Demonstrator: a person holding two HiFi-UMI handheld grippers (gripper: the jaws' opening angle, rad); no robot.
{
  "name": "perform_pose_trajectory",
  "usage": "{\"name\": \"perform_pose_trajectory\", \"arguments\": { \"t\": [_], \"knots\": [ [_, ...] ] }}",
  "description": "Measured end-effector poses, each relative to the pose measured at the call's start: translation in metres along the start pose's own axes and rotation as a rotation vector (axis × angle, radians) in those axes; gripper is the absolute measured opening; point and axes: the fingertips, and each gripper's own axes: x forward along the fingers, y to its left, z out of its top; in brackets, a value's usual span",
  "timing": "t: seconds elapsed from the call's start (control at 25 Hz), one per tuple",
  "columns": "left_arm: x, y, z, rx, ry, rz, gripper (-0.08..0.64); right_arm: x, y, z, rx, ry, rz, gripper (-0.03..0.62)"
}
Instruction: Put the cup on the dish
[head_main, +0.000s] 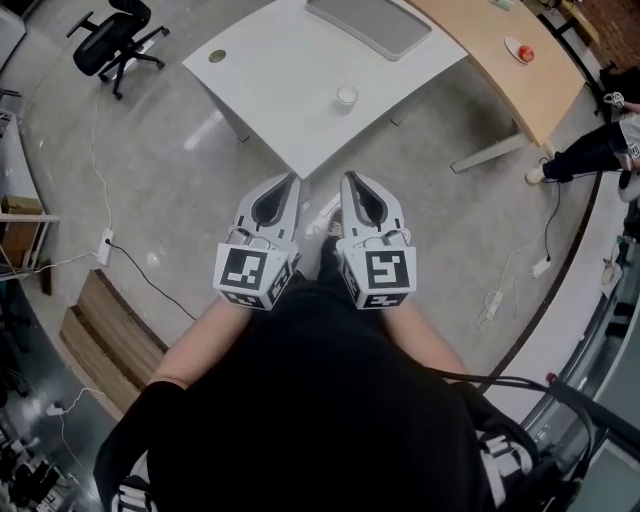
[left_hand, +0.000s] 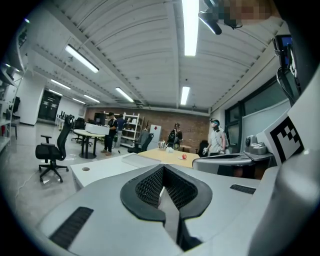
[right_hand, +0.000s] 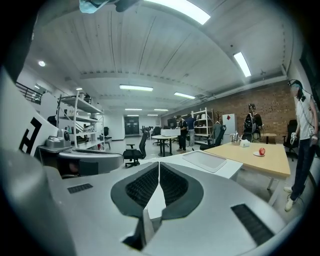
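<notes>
A small white cup (head_main: 346, 96) stands on the white table (head_main: 270, 80), near its front corner. A flat grey tray (head_main: 370, 22) lies at that table's far edge; it also shows as the tray (right_hand: 205, 161) in the right gripper view. A small plate with a red fruit (head_main: 521, 50) sits on the wooden table (head_main: 500, 70) to the right. I hold both grippers side by side close to my body, short of the table. The left gripper (head_main: 292, 180) (left_hand: 163, 168) is shut and empty. The right gripper (head_main: 348, 178) (right_hand: 159, 163) is shut and empty too. Neither gripper view shows the cup.
A black office chair (head_main: 120, 40) stands on the concrete floor at the left. Cables and a power strip (head_main: 105, 245) lie on the floor, beside wooden steps (head_main: 110, 335). A person's legs (head_main: 590, 150) are at the right edge. Several people stand far off by shelves (left_hand: 112, 132).
</notes>
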Motion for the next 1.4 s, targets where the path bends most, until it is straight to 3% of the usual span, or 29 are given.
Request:
{"name": "perform_pose_trajectory", "arguments": {
  "t": [0.28,0.64,1.12,1.4],
  "knots": [
    [0.079,0.028,-0.001,-0.013,0.040,0.012,0.003,0.073,-0.046,0.002,0.003,0.034,0.037,0.014],
    [0.166,0.032,-0.006,-0.006,0.086,0.028,0.003,0.126,-0.106,-0.005,-0.003,0.074,0.085,0.014],
    [0.230,0.033,-0.015,-0.008,0.141,0.108,0.003,0.174,-0.148,-0.028,-0.065,0.147,0.216,0.015],
    [0.243,0.046,-0.031,0.004,0.178,0.143,0.003,0.197,-0.145,-0.056,-0.118,0.215,0.263,0.015]
  ]
}}
